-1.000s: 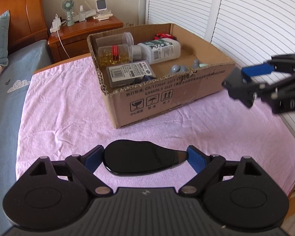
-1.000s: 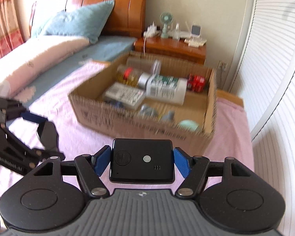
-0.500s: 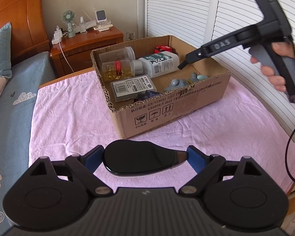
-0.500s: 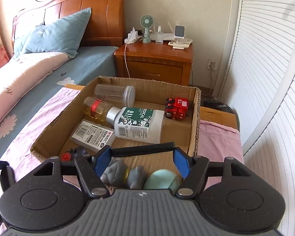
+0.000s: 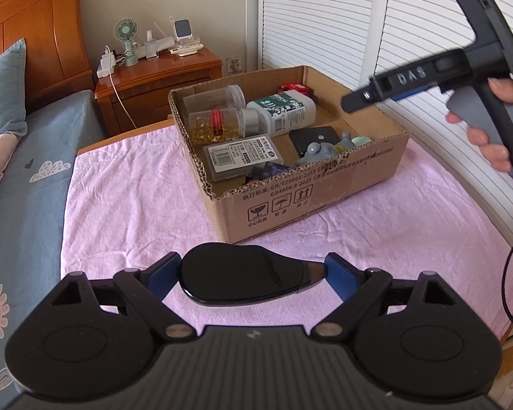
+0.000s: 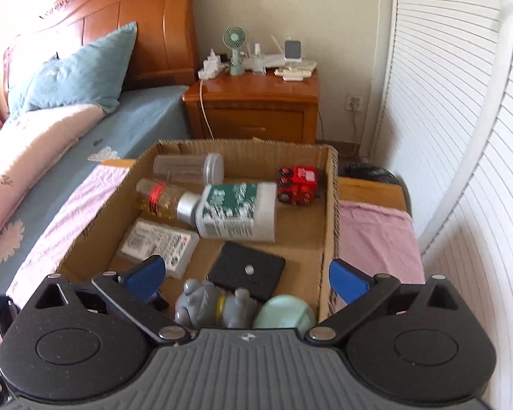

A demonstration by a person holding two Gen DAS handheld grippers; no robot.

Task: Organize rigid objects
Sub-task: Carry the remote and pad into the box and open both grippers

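A pink cloth [image 5: 126, 205] covers the table beside the bed [image 6: 147, 116]; the cardboard box [image 5: 325, 188] sits on it. The left gripper [image 5: 253, 273] clamps a black teardrop-shaped device [image 5: 242, 275] short of the box; the right gripper [image 6: 244, 273] gapes wide above it.

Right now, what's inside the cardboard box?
Inside the cardboard box: a clear jar, a yellow capsule bottle, a white bottle, a red toy truck, a labelled case, a black device, grey figurines and a green object. The near corner is covered.

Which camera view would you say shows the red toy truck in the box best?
The right wrist view: the red toy truck sits unobstructed at the cardboard box's far corner. In the left wrist view only its top peeks over the white bottle.
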